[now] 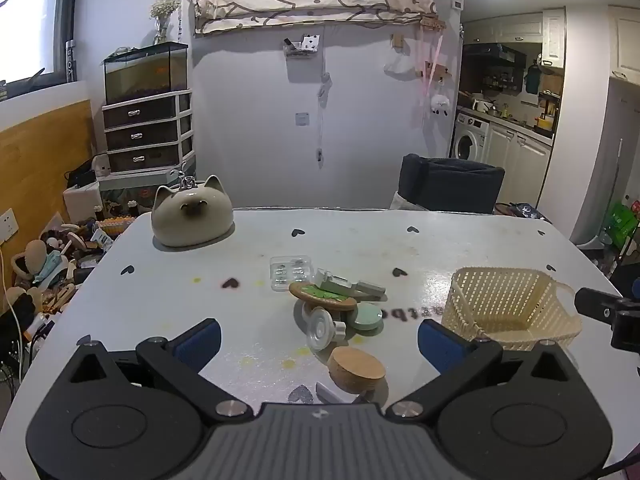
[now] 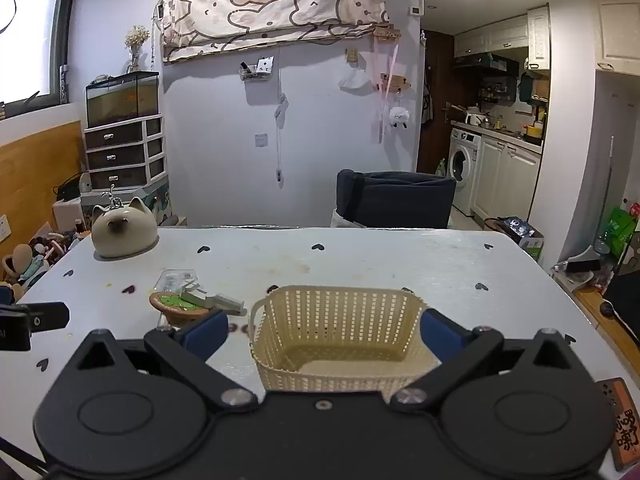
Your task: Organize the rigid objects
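A small pile lies mid-table: a clear plastic case (image 1: 291,271), a wooden coaster with green print (image 1: 322,297), a grey-green clip-like piece (image 1: 350,286), a mint round disc (image 1: 367,316), a clear round lid (image 1: 320,332) and a cork disc (image 1: 356,369). My left gripper (image 1: 319,342) hangs open above the table, the lid and cork disc between its blue fingers, untouched. A cream woven basket (image 1: 510,306) (image 2: 338,332) stands to the right, empty. My right gripper (image 2: 325,334) is open, its fingers on either side of the basket without gripping it. The coaster (image 2: 180,304) shows left of it.
A cat-shaped ceramic pot (image 1: 191,216) (image 2: 123,232) sits at the table's far left corner. A dark chair (image 1: 450,184) stands behind the far edge. A brown card with writing (image 2: 618,424) lies at the near right. Clutter fills the floor on the left.
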`<state>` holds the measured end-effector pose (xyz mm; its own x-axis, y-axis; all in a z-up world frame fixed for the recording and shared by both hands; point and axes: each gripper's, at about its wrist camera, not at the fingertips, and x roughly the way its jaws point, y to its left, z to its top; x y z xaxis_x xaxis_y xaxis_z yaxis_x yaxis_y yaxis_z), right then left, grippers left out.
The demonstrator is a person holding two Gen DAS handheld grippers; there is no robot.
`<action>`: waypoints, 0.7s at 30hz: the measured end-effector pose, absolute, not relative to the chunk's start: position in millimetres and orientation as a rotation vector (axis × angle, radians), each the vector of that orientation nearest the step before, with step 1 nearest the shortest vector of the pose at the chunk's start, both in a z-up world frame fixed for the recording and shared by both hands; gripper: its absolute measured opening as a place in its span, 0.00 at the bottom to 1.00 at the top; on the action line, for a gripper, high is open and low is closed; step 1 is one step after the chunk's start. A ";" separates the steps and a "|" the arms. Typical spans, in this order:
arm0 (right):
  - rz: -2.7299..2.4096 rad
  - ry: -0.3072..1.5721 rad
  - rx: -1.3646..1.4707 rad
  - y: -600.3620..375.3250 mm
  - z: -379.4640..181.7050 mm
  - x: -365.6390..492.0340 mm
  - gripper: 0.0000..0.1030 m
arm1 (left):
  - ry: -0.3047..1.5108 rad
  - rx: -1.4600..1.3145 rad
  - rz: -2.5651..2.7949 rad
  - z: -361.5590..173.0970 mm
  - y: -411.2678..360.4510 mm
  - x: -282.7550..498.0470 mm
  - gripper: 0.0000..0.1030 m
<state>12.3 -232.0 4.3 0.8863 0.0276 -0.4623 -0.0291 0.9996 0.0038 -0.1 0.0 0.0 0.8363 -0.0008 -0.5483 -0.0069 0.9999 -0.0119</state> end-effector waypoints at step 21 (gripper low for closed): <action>0.027 0.484 -0.007 -228.8 4.5 13.0 1.00 | 0.590 -0.016 0.004 0.0 0.1 0.2 1.00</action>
<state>13.0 -228.8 4.5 0.8847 0.0242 -0.4655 -0.0277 0.9996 -0.0006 0.2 0.1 0.0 0.8308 -0.0011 -0.5566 -0.0080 0.9999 -0.0138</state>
